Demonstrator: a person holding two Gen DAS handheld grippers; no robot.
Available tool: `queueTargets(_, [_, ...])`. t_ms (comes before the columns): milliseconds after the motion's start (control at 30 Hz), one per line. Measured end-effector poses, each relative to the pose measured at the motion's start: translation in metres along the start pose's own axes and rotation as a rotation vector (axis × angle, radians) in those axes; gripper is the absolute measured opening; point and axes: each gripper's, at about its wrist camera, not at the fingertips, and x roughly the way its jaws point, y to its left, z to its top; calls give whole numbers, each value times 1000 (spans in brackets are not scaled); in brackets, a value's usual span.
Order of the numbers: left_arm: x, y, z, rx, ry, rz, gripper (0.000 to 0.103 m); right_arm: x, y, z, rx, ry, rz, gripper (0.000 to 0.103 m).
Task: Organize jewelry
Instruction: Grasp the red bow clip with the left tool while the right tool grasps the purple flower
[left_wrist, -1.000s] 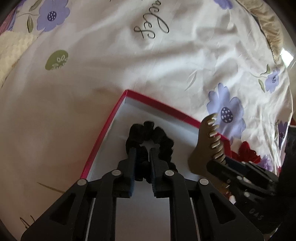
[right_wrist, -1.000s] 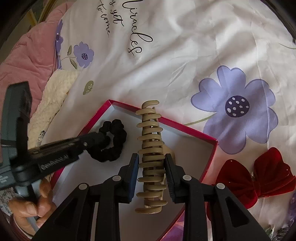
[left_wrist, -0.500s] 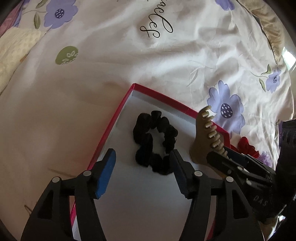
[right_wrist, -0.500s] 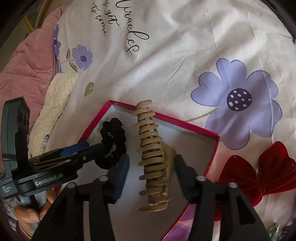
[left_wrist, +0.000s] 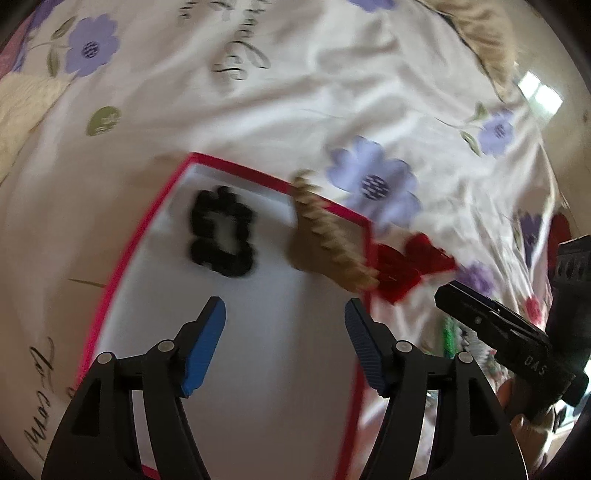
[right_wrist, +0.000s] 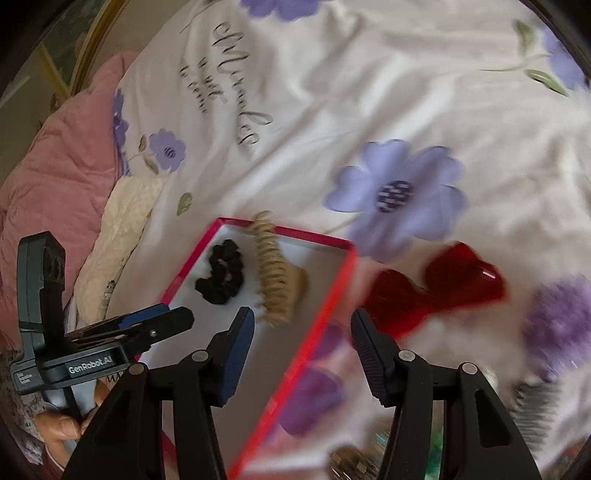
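Left wrist view: both tongs empty above a red-rimmed box on a flowered bedsheet.

Black scrunchie (left_wrist: 221, 232) is a ruffled fabric ring, lying flat on the white floor of the box (left_wrist: 125, 258); beside it a beige claw clip (left_wrist: 325, 236) with a row of curved teeth leans at the far rim; a red bow clip (right_wrist: 436, 288) lies outside on the bedsheet (right_wrist: 369, 92); left tongs (left_wrist: 284, 339) are opening with nothing between them; right tongs (right_wrist: 303, 354) stand wide, holding nothing.
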Motion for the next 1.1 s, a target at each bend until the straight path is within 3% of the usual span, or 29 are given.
queueTargets(467, [8, -72, -17, 116, 44, -57, 68, -81, -86, -43, 184, -80, -99, 61])
queueTargets(700, [19, -92, -17, 173, 65, -53, 68, -92, -113, -53, 219, -91, -128, 61])
queueTargets(1100, [61, -138, -2, 357, 121, -6, 68, -83, -147, -45, 268, -89, -141, 61])
